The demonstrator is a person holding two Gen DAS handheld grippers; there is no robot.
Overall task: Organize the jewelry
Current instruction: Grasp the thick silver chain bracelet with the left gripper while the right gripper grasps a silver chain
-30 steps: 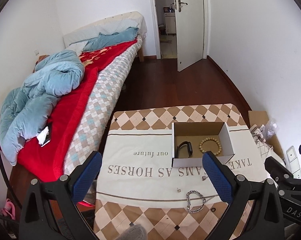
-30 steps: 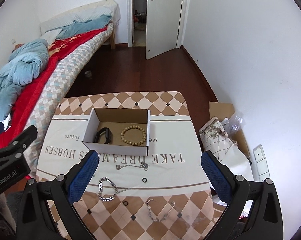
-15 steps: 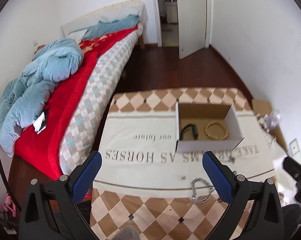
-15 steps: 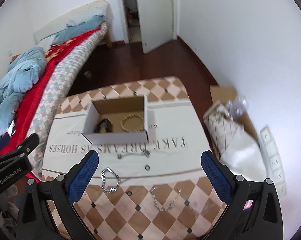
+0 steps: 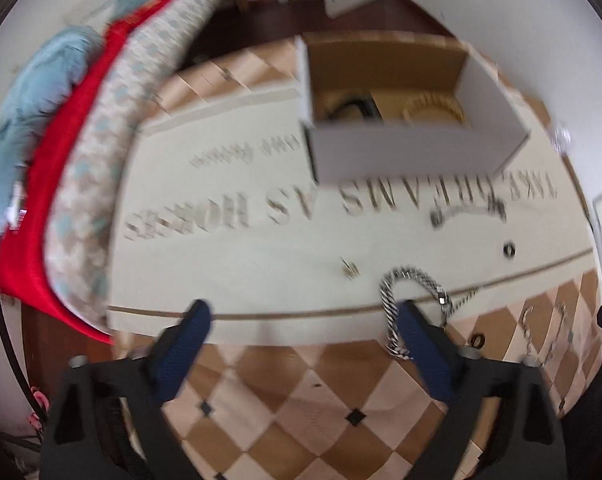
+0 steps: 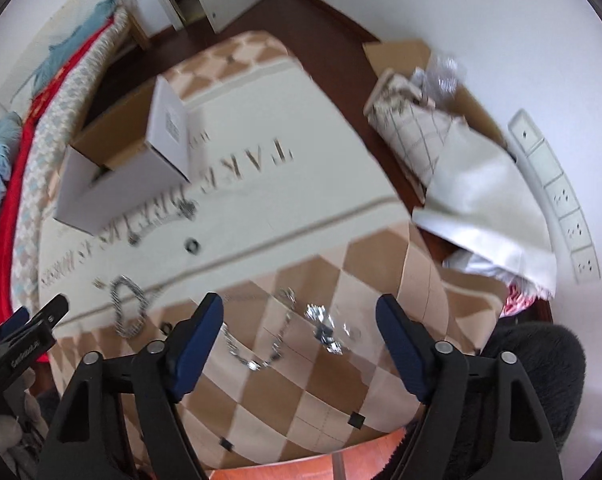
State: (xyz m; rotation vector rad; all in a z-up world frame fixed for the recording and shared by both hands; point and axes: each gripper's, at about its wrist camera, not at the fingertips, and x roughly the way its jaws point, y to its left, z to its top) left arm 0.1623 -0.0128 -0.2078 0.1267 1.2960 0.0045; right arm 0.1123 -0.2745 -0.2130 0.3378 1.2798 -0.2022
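two tools (image 5: 303, 312) (image 6: 299, 306) agape, one box (image 5: 405, 152)

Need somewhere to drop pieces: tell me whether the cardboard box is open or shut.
Open. The cardboard box has no lid on top; a beaded bracelet and a dark band show inside.

Bare cloth (image 5: 285, 264) before left claw (image 5: 301, 320), box (image 5: 413, 152) blocking beyond

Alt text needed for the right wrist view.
Open right gripper hovers above a thin silver chain bracelet on the checkered tablecloth. A white cardboard box sits farther back left, a chunky silver chain nearer.
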